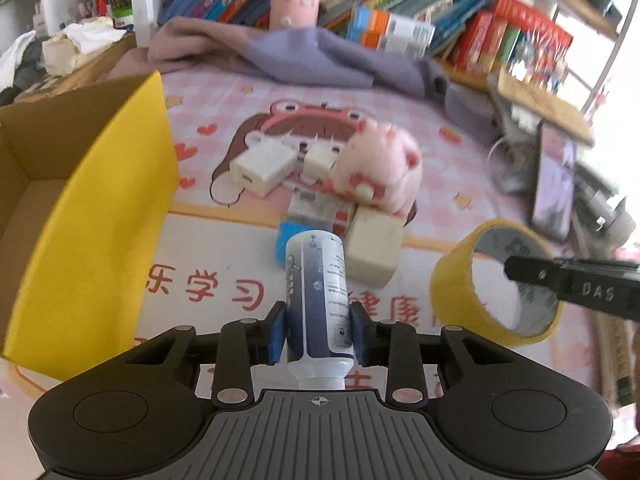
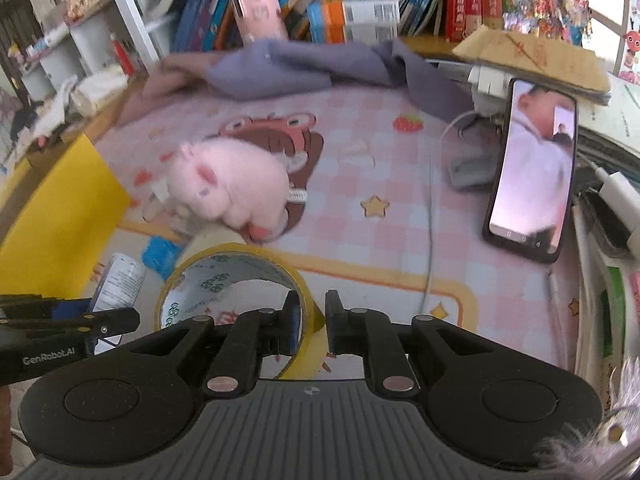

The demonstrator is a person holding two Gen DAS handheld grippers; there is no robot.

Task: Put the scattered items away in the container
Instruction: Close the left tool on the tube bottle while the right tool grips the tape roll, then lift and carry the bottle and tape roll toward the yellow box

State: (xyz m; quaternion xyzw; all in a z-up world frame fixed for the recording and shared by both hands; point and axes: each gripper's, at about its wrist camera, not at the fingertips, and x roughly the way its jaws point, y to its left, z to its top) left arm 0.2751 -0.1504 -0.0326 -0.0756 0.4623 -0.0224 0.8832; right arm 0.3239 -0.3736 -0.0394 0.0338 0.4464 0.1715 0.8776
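My left gripper (image 1: 319,330) is shut on a white and dark blue bottle (image 1: 318,300), which points away from the camera with its cap toward me. A yellow cardboard box (image 1: 88,216) stands open at the left. My right gripper (image 2: 312,320) is shut on the wall of a yellow tape roll (image 2: 224,280), one pad inside the ring and one outside; the same roll (image 1: 496,280) shows at the right of the left wrist view. A pink plush toy (image 1: 380,164) (image 2: 228,184), white chargers (image 1: 264,164) and a cream block (image 1: 374,248) lie on the pink mat.
A phone (image 2: 532,172) leans upright at the right with a white cable (image 2: 430,216) beside it. A purple cloth (image 1: 328,56) and rows of books (image 1: 400,4) run along the back. A blue item (image 1: 286,240) lies behind the bottle.
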